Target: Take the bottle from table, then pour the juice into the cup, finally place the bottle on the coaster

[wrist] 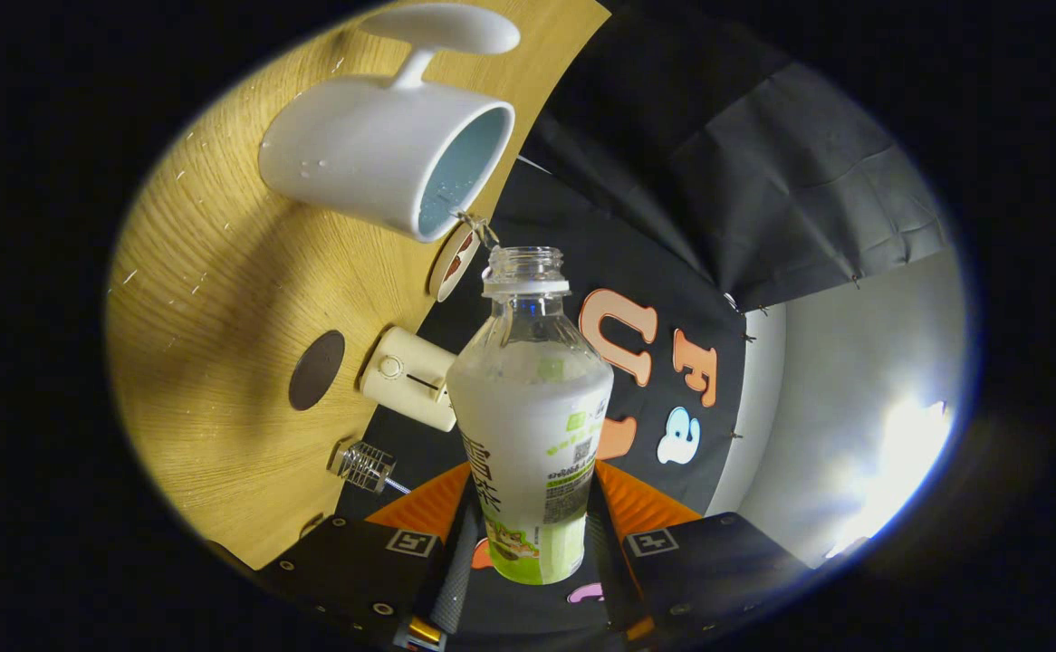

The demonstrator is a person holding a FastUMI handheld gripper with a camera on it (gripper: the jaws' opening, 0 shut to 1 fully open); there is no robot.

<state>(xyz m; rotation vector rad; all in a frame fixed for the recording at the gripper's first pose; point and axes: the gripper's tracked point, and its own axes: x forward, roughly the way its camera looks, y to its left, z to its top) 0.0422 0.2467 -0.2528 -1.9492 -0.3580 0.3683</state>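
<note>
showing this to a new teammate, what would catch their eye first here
First, the open bottle, clamped between the tongs and tipped toward the white cup, its mouth just short of the cup's rim. Next, the dark round coaster on the wooden table, beside the cup.

bottle [532, 426] base hidden between claw [528, 534] fingers

My one camera rides above my fingers [528, 534], looking forward along them, rolled sideways, close over the bench [220, 299].
</note>
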